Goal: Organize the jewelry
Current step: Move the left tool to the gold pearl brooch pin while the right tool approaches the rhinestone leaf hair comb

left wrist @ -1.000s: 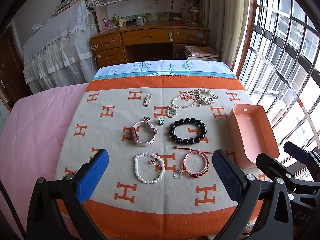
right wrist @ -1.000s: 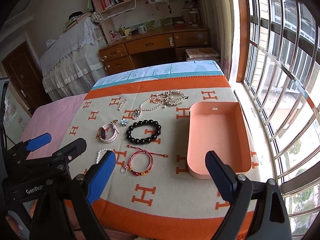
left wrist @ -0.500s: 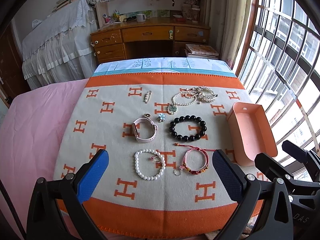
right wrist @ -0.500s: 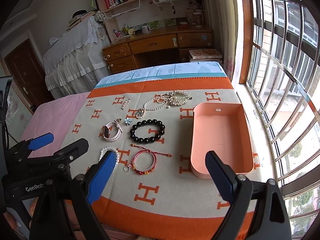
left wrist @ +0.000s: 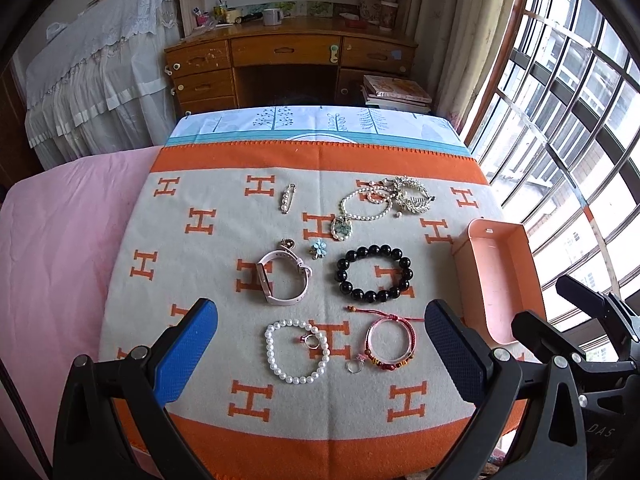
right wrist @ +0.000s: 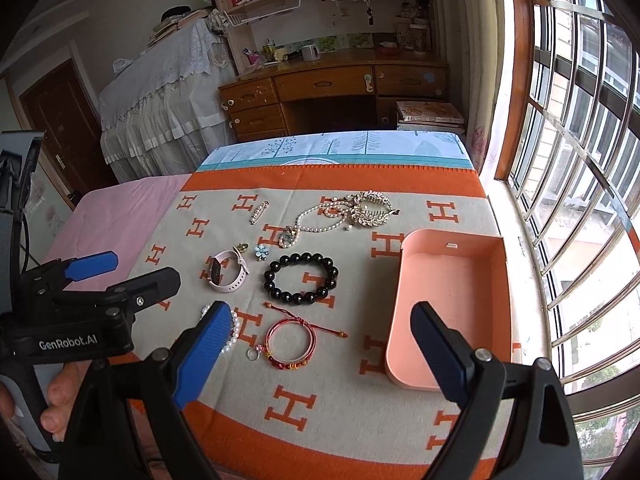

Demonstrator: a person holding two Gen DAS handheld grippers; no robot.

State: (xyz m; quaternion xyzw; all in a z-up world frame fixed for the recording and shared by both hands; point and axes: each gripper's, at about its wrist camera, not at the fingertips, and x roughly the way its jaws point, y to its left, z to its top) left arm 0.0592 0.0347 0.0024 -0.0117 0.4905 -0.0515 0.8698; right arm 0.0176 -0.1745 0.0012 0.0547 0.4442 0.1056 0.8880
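both your tongs hang wide and empty: red cord bracelet lies dead ahead of the right gripper, pink tray just right of it.

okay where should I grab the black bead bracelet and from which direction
Probably take the black bead bracelet from straight above, pinching across one bead strand, one finger inside the loop and one outside. It lies flat as an open ring on the blanket, so no side offers an edge. The right-hand arc suits the right gripper, whose jaws are open, and it faces the pink tray.
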